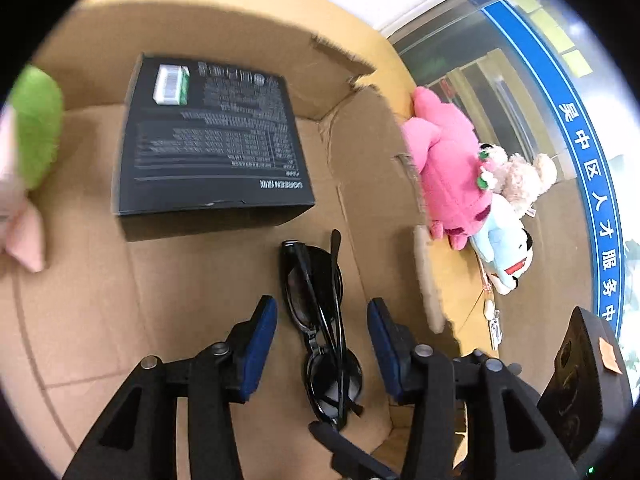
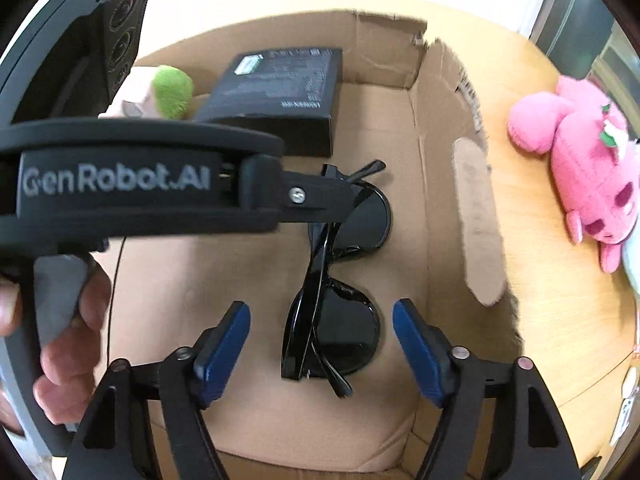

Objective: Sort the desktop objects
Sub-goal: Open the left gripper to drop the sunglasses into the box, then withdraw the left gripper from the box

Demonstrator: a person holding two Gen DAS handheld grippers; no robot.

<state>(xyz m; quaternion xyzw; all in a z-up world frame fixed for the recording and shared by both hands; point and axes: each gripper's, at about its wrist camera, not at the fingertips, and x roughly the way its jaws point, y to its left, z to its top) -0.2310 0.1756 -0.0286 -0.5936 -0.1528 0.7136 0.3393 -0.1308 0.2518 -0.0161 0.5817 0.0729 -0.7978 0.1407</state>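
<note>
**Sunglasses lying in the cardboard box, both tongs standing open over them**

The folded black sunglasses are lying on the floor of the open cardboard box, near its right wall, with one temple arm sticking up past the far lens. Nothing is gripping them.

The left tongs are hanging over the near end of the sunglasses. Their blue pads are standing apart on either side of the frame, clear of it, so the jaws are partly open and holding nothing.

The right tongs are pointing steeply down at the same sunglasses. Their pads are spread wider, with bare cardboard showing between each pad and the glasses; they too are holding nothing. In the right wrist view the body of the left tongs is crossing the picture from the left, partly covering the far lens, with a hand wrapped round its grip.

Further back in the box a black carton is lying flat, printed side up with a small white and green label near its far corner. Just left of it a green and pink plush is resting against the left side.

Outside the box, on the wooden desk, a pink plush is lying on its side close to the torn right wall, touching a beige bear and a white and blue plush.
</note>
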